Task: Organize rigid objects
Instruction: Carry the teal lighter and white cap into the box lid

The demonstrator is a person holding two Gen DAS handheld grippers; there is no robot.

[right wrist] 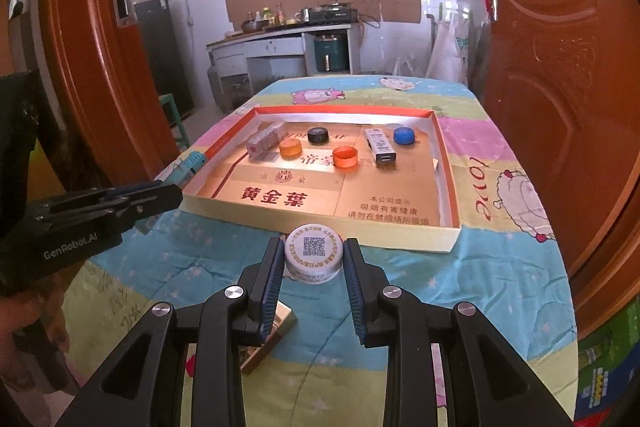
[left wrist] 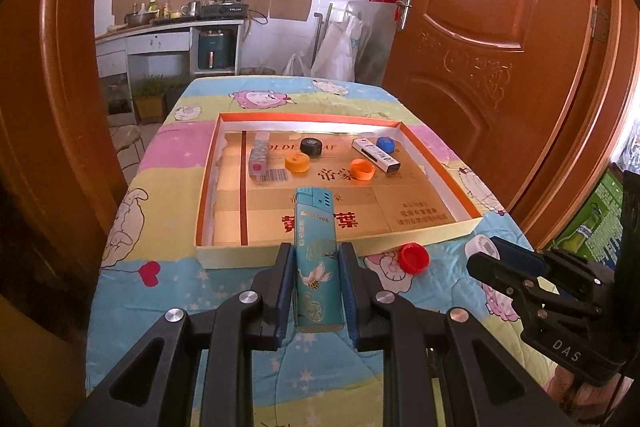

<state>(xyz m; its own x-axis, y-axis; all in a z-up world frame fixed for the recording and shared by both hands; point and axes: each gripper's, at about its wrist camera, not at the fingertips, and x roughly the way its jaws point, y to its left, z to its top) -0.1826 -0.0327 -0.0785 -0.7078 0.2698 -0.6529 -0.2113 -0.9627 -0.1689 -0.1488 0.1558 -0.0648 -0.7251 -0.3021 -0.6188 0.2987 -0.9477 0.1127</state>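
Two tools clamp: left tool (left wrist: 316,269) on lighter (left wrist: 316,259), right tool (right wrist: 312,261) on white cap (right wrist: 313,257) (red cap (left wrist: 415,257) beside tray (left wrist: 280,253))

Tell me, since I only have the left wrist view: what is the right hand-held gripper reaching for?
Observer: A white cap sits between the fingers of the right hand-held gripper. I cannot tell whether they pinch it.
Operator: Anything printed on it?
Observer: A QR code, ringed by small text, on its top face.
Operator: Anything beneath that gripper?
Observer: A small gold box lies on the blanket, partly hidden under one finger.
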